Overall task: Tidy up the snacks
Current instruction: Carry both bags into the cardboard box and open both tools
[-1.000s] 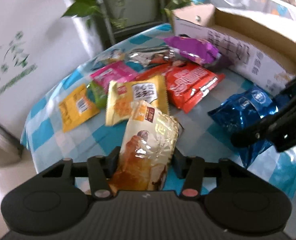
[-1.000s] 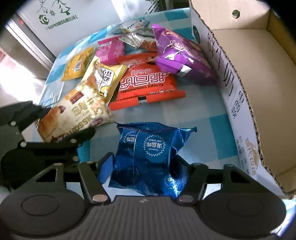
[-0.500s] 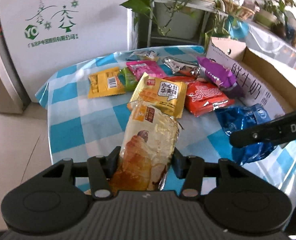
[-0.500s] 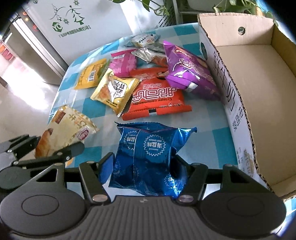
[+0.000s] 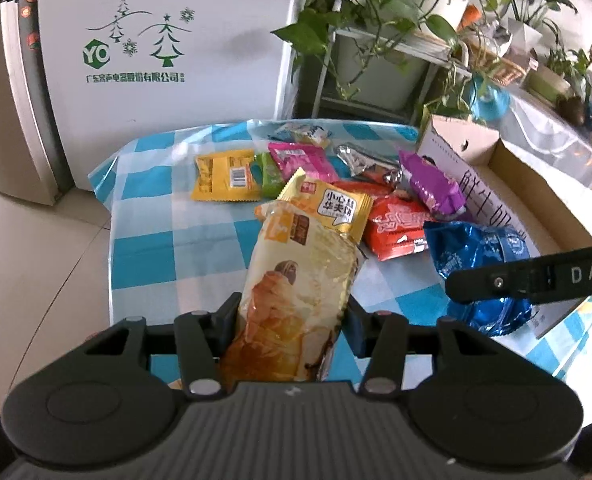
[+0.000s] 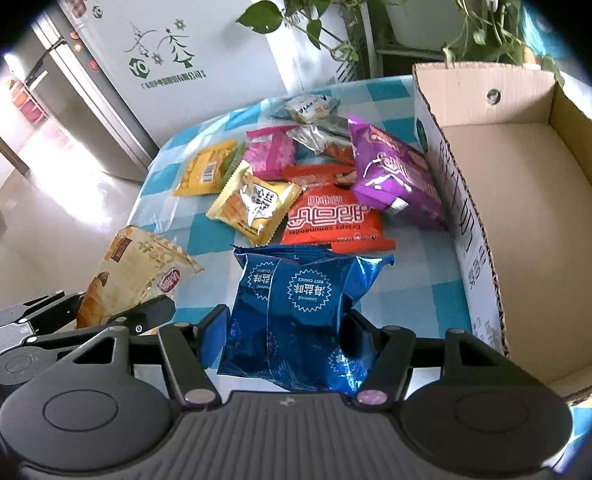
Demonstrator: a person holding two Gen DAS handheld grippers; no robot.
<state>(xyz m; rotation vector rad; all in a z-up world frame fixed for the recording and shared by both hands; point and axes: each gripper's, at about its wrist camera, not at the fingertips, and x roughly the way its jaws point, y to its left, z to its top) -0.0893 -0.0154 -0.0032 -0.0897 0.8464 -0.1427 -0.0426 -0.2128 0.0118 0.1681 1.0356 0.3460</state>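
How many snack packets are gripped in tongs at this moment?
2. The croissant packet is clamped in the left tongs; the blue packet is clamped in the right tongs. No other held packet shows in either view.

i count ten snack packets in all: one cream croissant packet (image 5: 296, 296), one blue packet (image 6: 296, 304), one purple packet (image 6: 392, 176), one red packet (image 6: 328, 220), one gold wafer packet (image 6: 256, 208), one yellow packet (image 6: 208, 168), one pink packet (image 6: 270, 152), one green packet (image 5: 270, 174), one silver packet (image 5: 366, 160), one pale packet (image 6: 308, 108). one cardboard box (image 6: 536, 208). two grippers: left gripper (image 5: 294, 320), right gripper (image 6: 286, 336).
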